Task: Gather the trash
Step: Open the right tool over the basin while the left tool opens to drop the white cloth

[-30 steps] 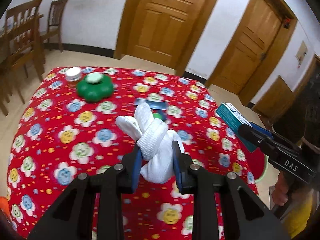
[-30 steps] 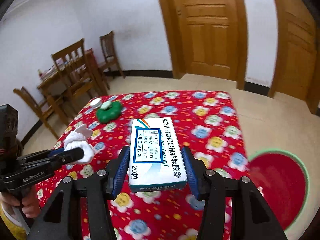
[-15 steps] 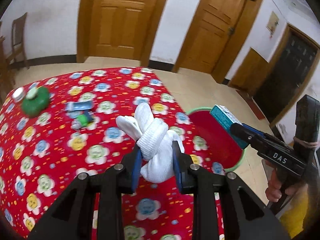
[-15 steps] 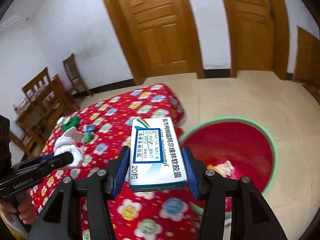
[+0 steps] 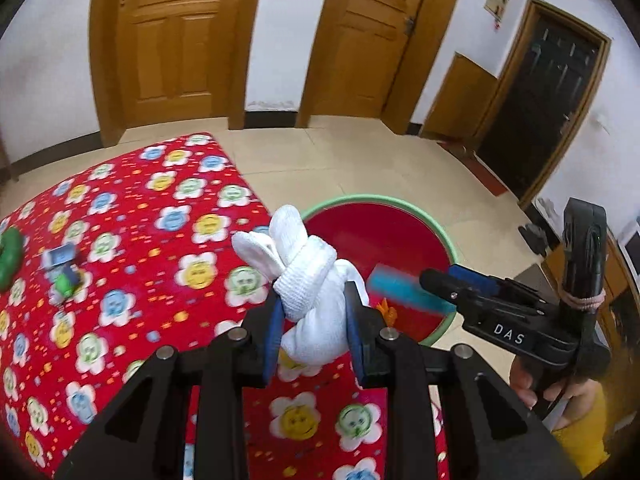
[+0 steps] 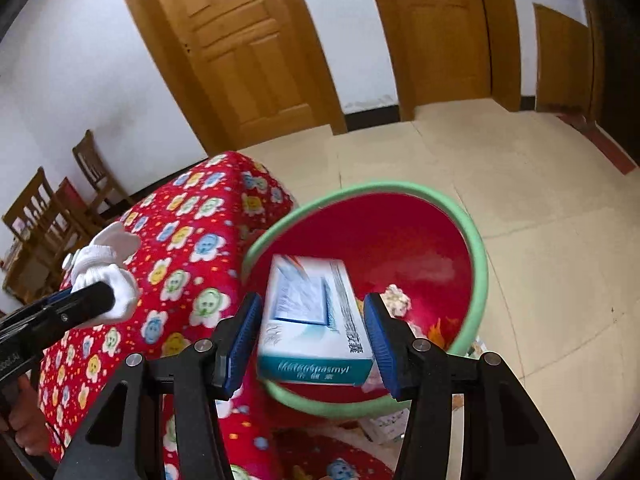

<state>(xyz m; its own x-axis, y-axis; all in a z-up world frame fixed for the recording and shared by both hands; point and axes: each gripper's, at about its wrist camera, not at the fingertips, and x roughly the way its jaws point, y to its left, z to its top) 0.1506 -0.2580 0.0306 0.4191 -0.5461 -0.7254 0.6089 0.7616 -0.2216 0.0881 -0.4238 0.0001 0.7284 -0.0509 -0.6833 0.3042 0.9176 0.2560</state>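
My left gripper (image 5: 314, 312) is shut on a rolled white sock (image 5: 308, 280) above the table's corner, beside a red basin with a green rim (image 5: 360, 200) on the floor. My right gripper (image 6: 311, 296) is shut on a white and teal medicine box (image 6: 316, 320). It hangs over the near part of the basin (image 6: 476, 264). The box looks blurred and tipped forward between the blue pads. The left wrist view shows the box (image 5: 400, 286) as a teal smear at the right gripper's (image 5: 460, 284) tip. In the right wrist view the sock (image 6: 104, 268) is at the left.
The table wears a red flowered cloth (image 5: 160, 240) with a green object (image 5: 8, 256) and small packets (image 5: 60, 258) at its far left. Crumpled paper (image 6: 394, 298) and an orange scrap (image 6: 440, 328) lie in the basin. Wooden chairs (image 6: 92, 172) stand by the wall.
Both grippers have swung right, from over the table toward the basin. The right gripper now hangs above the basin, and its box has turned blurred and tipped.
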